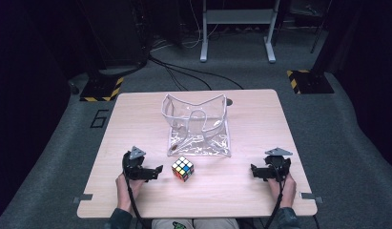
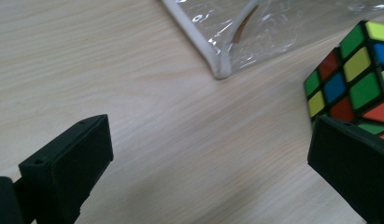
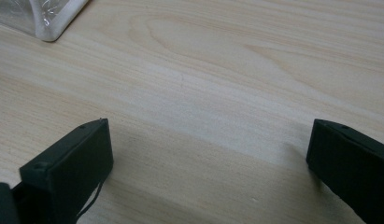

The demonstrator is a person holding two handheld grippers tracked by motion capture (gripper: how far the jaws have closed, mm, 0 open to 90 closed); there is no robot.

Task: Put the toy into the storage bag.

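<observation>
— Pale wooden bench [image 1: 136, 114]: where does the cube [image 1: 182, 168] sit?
— Near its front, corner toward the person, before the upright clear bag [image 1: 197, 125], whose contents I can't tell.
— Grippers?
— Left gripper [image 1: 159, 169] beside it, right gripper [image 1: 252, 170] well apart, both released.

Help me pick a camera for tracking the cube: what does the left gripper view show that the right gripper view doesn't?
Left gripper view: the colourful puzzle cube at the right, beside one jaw of the open left tongs, plus a white strap inside the clear bag.

Right gripper view: its own open right tongs over bare wood.

Both: the light wooden table and a white-edged corner of the clear bag.
</observation>
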